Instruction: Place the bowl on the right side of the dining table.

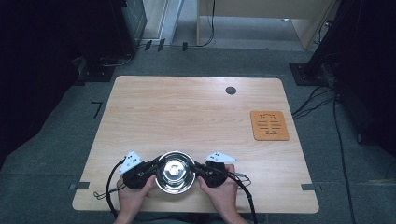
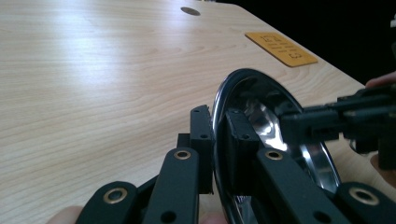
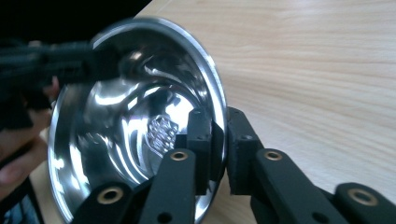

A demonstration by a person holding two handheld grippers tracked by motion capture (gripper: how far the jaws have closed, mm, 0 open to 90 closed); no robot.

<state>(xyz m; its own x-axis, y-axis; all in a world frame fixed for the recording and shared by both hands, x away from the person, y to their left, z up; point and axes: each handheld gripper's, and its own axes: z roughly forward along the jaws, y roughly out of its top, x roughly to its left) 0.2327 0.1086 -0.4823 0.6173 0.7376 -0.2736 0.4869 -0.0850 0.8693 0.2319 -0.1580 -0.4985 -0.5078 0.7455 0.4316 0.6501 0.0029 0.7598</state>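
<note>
Where the wooden table nears the bottom centre of the high view sits a steel bowl. Left gripper: jaws clamped on the bowl's left rim. Right gripper: jaws clamped on its right rim. Orange mat: right of centre, well apart.

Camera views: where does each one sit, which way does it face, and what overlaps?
High view: fixed above the person's side, facing forward and down on the table; both hands, left tongs and right tongs at the steel bowl.
Left gripper view: rides the left tongs, looking along its jaws, one each side of the bowl rim; right tongs beyond.
Right gripper view: rides the right tongs, jaws astride the bowl rim; left tongs opposite.
Shared: bowl in all three; orange mat in the high and left gripper views.
</note>
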